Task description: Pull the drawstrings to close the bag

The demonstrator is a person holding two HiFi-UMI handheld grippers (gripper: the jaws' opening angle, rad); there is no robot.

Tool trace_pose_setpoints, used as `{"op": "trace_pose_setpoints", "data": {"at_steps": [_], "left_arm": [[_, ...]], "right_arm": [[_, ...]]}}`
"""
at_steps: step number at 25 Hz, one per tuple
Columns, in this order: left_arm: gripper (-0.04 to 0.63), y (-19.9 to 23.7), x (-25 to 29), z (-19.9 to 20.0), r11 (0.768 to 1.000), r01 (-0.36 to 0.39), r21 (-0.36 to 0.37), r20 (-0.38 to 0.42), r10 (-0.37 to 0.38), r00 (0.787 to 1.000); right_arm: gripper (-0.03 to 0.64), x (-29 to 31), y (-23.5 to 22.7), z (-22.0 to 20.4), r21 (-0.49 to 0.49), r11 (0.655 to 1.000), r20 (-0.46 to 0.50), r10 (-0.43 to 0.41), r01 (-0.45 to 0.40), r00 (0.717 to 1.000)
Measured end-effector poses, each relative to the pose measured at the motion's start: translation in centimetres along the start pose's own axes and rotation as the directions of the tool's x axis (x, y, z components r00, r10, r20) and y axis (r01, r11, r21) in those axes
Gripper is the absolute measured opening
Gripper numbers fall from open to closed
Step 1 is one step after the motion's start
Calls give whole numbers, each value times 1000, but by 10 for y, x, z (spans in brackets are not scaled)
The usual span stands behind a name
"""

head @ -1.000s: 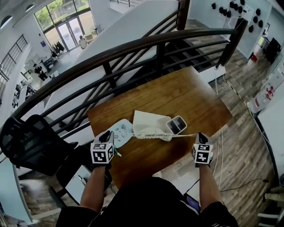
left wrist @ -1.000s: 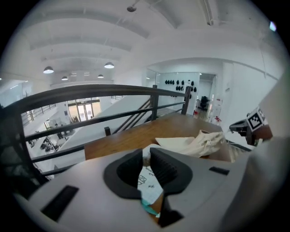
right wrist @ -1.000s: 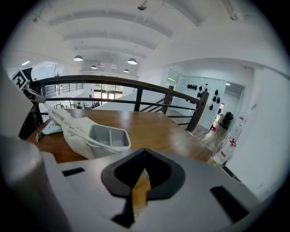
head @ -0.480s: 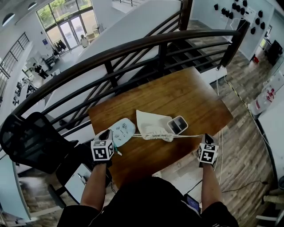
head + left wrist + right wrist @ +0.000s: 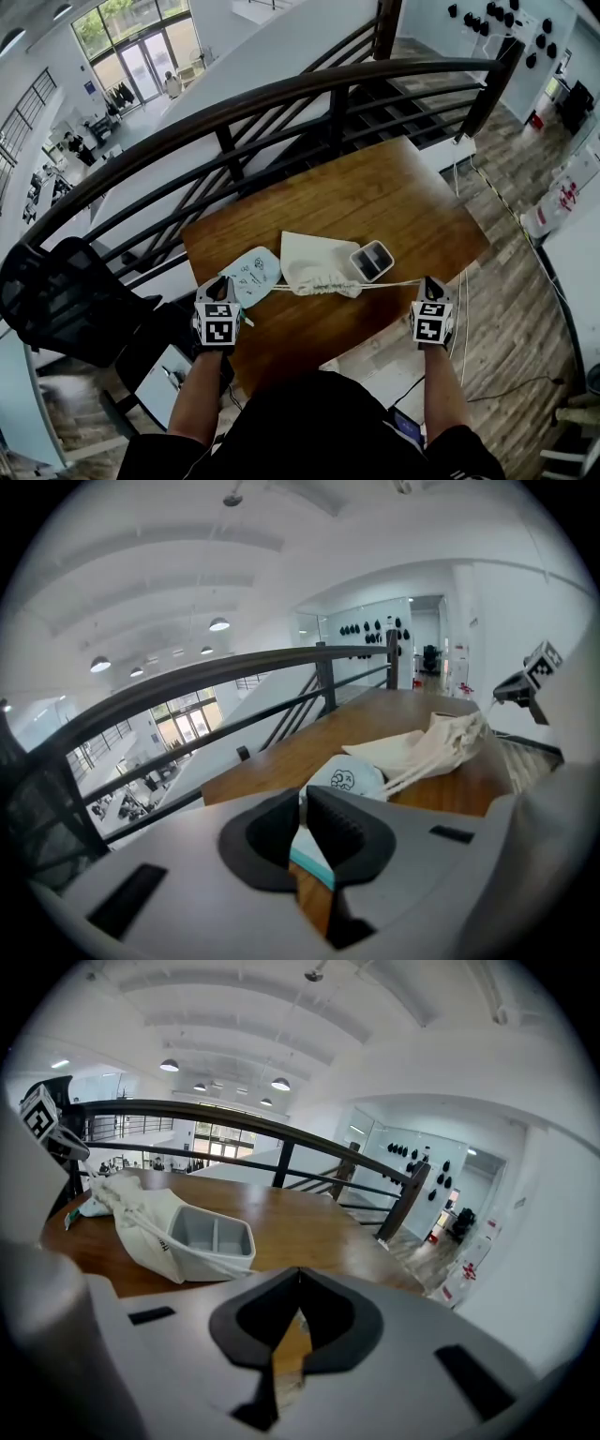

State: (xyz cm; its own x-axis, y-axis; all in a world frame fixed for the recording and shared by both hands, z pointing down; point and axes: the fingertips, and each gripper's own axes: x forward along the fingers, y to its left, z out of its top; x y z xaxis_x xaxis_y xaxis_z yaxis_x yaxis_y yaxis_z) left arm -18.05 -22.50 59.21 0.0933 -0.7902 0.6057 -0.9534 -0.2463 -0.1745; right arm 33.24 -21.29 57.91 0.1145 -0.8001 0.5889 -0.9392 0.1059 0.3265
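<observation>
Your left gripper and right gripper each have jaws clamped on a drawstring, pulling outward from either side of the bag (its mouth looks bunched) to cinch it.

This looks like an open-plan office or lab building, seen from an upper mezzanine where a wooden table stands on plank flooring against a curved dark railing. Beyond the table, past the railing, stairs go down to a bright lower hall with glass entrance doors, desks and people. Left of the table is a black office chair, right of it cables trail over the floor, and far behind it black gear hangs in rows on a white wall.
</observation>
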Motion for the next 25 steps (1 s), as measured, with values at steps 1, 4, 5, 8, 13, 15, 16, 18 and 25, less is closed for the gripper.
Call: {"op": "trace_pose_setpoints", "data": {"at_steps": [1,4,5,8,13,15,16,18,25], "left_arm": [[32,-1,-1,0,1000,-9,28,-6,9,1000],[32,-3,0,0,994,-32,107,-11,34,999],[32,-3,0,0,992,-38,123,-11,40,999],[32,2,-1,3,988,-55,145,-6,57,998],[32,11,4,3,986,-62,155,-3,64,998],[32,14,5,-2,988,-75,134,-21,78,997],[32,15,5,-2,988,-75,132,-24,79,997],[32,12,4,-1,989,-73,130,-25,77,997],[34,-5,5,5,993,-40,111,-24,43,999]], "right_arm": [[-2,0,1,0,-9,1000,0,-1,1,1000],[-2,1,2,-1,-12,1000,1,-9,9,1000],[-3,1,2,-1,-8,1000,1,-9,9,1000],[-3,2,0,-3,1,1000,-2,-4,4,1000],[-3,7,-10,-15,12,1000,-20,-13,13,1000],[-3,7,-3,-13,7,1000,-23,-11,11,1000],[-3,8,-2,-14,12,1000,-26,-9,10,1000],[-3,9,-2,-16,9,1000,-37,-7,8,999],[-2,8,12,-12,54,998,-38,23,-21,999]]}}
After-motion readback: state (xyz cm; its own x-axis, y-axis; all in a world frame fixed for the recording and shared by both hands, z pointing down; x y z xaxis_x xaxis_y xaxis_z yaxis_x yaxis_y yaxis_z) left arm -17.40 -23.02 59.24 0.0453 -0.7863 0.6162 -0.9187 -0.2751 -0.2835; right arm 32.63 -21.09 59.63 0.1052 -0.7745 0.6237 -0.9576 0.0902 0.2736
